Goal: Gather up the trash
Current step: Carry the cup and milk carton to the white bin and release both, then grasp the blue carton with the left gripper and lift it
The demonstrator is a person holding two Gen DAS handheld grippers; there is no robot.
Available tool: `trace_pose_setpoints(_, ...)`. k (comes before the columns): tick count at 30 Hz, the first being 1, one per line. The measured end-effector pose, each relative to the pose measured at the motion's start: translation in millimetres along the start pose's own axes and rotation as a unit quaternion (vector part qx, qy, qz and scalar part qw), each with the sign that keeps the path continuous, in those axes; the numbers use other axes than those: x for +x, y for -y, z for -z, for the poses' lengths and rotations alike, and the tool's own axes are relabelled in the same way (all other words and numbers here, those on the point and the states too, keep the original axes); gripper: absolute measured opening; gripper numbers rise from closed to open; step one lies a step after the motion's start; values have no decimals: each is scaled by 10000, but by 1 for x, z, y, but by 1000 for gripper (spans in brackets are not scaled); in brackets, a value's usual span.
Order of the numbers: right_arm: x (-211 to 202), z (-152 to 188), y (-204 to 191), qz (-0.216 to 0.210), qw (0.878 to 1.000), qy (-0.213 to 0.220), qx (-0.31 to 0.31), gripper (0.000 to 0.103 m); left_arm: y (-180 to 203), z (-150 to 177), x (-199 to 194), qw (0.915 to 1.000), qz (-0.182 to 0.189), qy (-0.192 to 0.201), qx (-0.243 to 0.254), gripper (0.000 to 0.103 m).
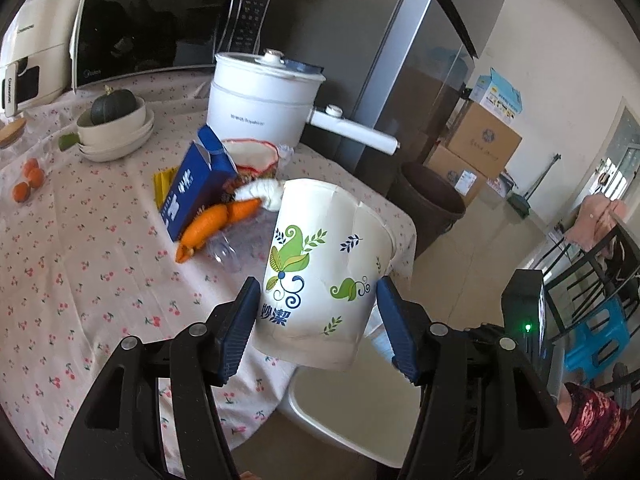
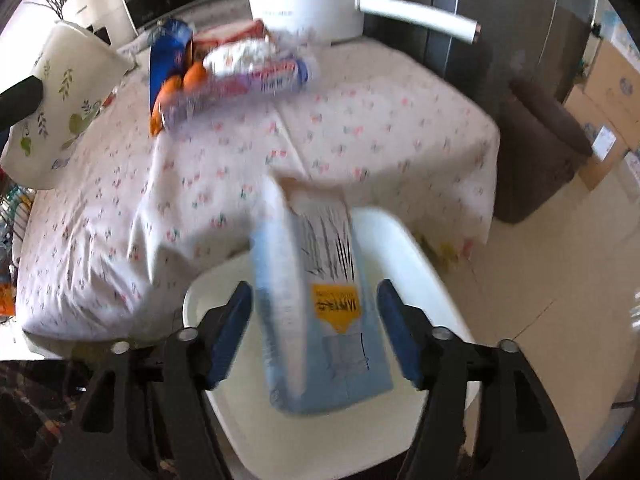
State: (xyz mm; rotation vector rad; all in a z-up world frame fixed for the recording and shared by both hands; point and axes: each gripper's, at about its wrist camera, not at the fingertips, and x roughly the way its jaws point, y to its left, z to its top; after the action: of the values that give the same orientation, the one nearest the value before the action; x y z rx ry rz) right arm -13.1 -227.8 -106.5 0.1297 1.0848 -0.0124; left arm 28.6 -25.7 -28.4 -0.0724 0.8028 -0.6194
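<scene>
My left gripper (image 1: 316, 312) is shut on a white paper cup (image 1: 320, 276) printed with green leaves, held above the table's edge; the cup also shows in the right wrist view (image 2: 60, 100). My right gripper (image 2: 314, 312) has a light blue carton (image 2: 320, 308) with a yellow label between its fingers, over a white chair seat (image 2: 416, 264); the jaws look wide and I cannot tell whether they touch it. On the table lie a dark blue carton (image 1: 196, 188), a crumpled white tissue (image 1: 260, 192), a clear plastic bottle (image 1: 228, 252) and a blurred wrapper (image 2: 264, 72).
Carrots (image 1: 216, 224) lie by the dark blue carton. A white electric pot (image 1: 264, 96), stacked bowls with a squash (image 1: 116, 124), oranges (image 1: 28, 180) and a microwave (image 1: 160, 24) stand on the floral tablecloth (image 1: 80, 280). A brown bin (image 1: 428, 204) stands on the floor by the fridge.
</scene>
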Motion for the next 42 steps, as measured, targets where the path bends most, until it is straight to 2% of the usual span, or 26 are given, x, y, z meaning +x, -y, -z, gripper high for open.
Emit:
trace_pose_setpoints(7, -6, -2, 28, 408, 9983, 156, 385, 85, 11, 13, 25, 9991, 28, -377, 194, 58)
trace_pose_setpoints(16, -24, -8, 71, 955, 9882, 634, 1016, 86, 39, 24, 59, 9953, 193, -795, 510, 58)
trace_pose_setpoints(20, -31, -9, 86, 1055, 9835, 776, 1245, 87, 48, 30, 76, 9924, 225, -1031, 629, 59)
trace_pose_setpoints(21, -33, -10, 88, 1079, 9826, 802, 1280, 87, 50, 32, 79, 9918, 225, -1084, 644, 60)
trace_pose_setpoints(23, -36, -10, 91, 1135, 9813, 858, 1297, 87, 52, 33, 85, 9907, 215, -1169, 659, 70)
trace_pose_setpoints(25, -38, -11, 91, 1184, 9804, 909, 1286, 87, 53, 34, 87, 9906, 170, -1170, 689, 75)
trace_pose_setpoints(30, -41, -13, 87, 1248, 9796, 1006, 1213, 88, 49, 30, 87, 9919, 105, -1106, 613, 78)
trace_pose_setpoints(34, -40, -17, 81, 1202, 9806, 1011, 1174, 90, 40, 24, 83, 9937, -89, -1002, 490, 87)
trace_pose_setpoints(42, -34, -31, 50, 1069, 9855, 988, 870, 92, 7, 6, 76, 9960, -441, -775, -47, 94)
